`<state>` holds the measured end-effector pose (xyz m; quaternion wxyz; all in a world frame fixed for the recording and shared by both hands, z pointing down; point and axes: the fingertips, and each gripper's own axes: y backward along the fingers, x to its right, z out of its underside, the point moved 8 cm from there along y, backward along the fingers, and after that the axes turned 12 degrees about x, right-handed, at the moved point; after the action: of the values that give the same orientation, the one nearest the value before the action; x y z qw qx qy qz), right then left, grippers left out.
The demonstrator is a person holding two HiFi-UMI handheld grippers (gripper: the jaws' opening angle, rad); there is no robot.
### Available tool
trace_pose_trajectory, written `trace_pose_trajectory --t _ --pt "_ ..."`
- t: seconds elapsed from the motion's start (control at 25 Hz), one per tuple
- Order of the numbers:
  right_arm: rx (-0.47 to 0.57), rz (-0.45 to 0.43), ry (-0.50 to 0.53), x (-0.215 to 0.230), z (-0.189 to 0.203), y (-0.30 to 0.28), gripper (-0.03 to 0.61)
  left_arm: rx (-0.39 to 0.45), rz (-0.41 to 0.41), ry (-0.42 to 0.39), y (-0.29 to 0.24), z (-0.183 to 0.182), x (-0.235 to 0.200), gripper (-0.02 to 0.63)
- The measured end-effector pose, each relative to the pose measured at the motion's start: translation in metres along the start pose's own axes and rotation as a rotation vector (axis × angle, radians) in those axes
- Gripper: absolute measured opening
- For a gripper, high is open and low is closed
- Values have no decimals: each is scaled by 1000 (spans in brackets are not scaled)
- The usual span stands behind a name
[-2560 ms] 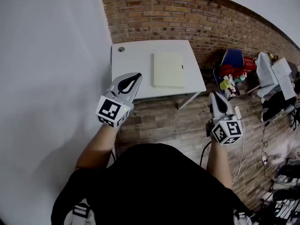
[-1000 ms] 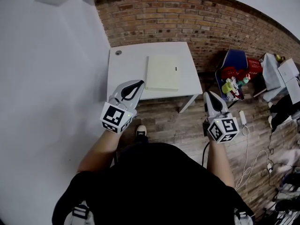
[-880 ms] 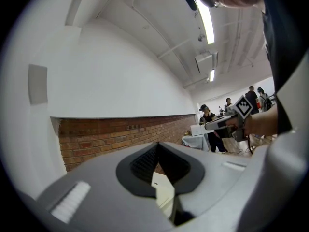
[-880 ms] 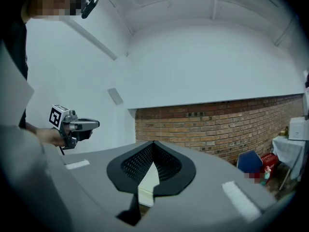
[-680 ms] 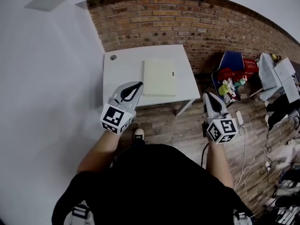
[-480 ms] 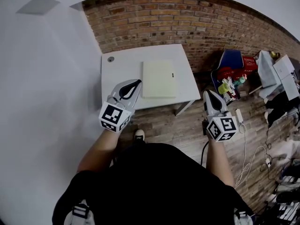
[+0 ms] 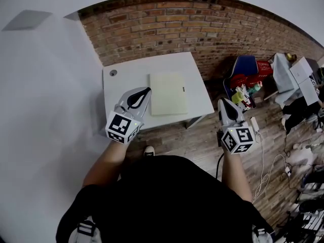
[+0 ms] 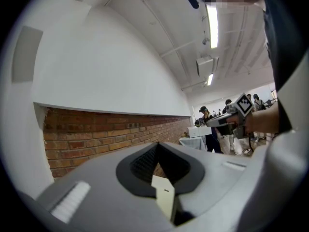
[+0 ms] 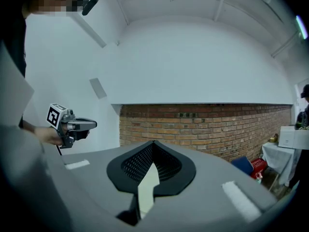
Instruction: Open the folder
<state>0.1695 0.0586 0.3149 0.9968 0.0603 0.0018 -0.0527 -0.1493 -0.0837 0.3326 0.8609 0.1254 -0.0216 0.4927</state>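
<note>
A closed cream folder (image 7: pixel 168 93) lies flat in the middle of a white table (image 7: pixel 126 75), with a small dark mark near its right edge. My left gripper (image 7: pixel 146 90) is shut and empty. It points level toward the table, its tip over the near edge just left of the folder. In the left gripper view a sliver of the folder (image 8: pixel 164 200) shows through the slot behind the shut jaws. My right gripper (image 7: pixel 223 102) is also shut and empty, held over the wooden floor to the right of the table, apart from the folder.
A brick wall (image 7: pixel 172 29) runs behind the table and a white wall (image 7: pixel 45 110) stands to the left. A blue chair with red and coloured items (image 7: pixel 244 75), boxes (image 7: pixel 298 77) and floor cables (image 7: pixel 276 166) crowd the right. Several people (image 8: pixel 212 127) stand far off.
The table and folder have slid left and lower in the head view, coming closer. Both grippers have travelled forward, still shut; the left tip now overlaps the table's near edge.
</note>
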Motion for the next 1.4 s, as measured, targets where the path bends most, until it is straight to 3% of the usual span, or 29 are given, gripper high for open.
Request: trace_pose_trajectory --t 0.96,1.4 --pt "-56 74 34 -28 8 -89 -5 4 77 44 -34 34 -106 2" --pt "-80 134 49 -31 11 -109 -5 13 117 79 -49 49 -134 2"
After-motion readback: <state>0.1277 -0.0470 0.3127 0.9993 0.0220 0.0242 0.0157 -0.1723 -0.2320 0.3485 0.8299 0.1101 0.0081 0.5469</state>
